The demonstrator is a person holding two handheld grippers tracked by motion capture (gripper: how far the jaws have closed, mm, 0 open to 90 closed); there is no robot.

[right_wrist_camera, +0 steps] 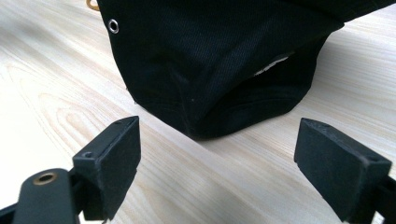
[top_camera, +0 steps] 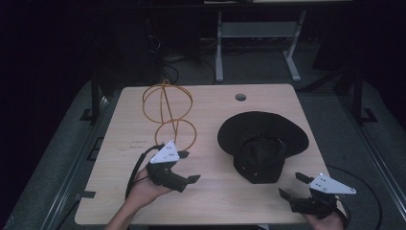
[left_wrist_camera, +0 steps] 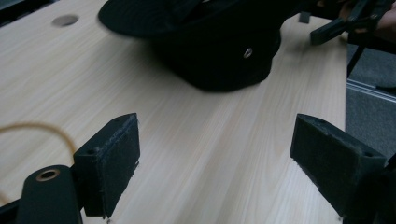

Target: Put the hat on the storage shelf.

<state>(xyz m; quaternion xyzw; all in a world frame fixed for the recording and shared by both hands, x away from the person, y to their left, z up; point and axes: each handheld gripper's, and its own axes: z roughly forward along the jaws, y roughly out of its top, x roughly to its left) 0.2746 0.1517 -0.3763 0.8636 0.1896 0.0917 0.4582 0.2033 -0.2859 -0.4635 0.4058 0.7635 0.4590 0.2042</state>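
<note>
Where carpet surrounds it, the wooden table (top_camera: 215,191) holds a hat (top_camera: 262,139).

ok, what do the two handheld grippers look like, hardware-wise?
Both are black, each with two blocky, flat-faced fingers. The left gripper and right gripper each carry a pale grey three-cornered plate with small dark dots. A black cable trails from the left. Forearms look bare.

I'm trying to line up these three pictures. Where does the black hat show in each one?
High view: the black hat lies on the table, right of centre, beyond the right hand-held gripper.
Left gripper view: the hat fills the top centre, beyond the open jaws.
Right gripper view: it fills the upper middle, close ahead of the open jaws.
Shared landmark: the hat's metal eyelet, also at upper left in the right gripper view.
</note>
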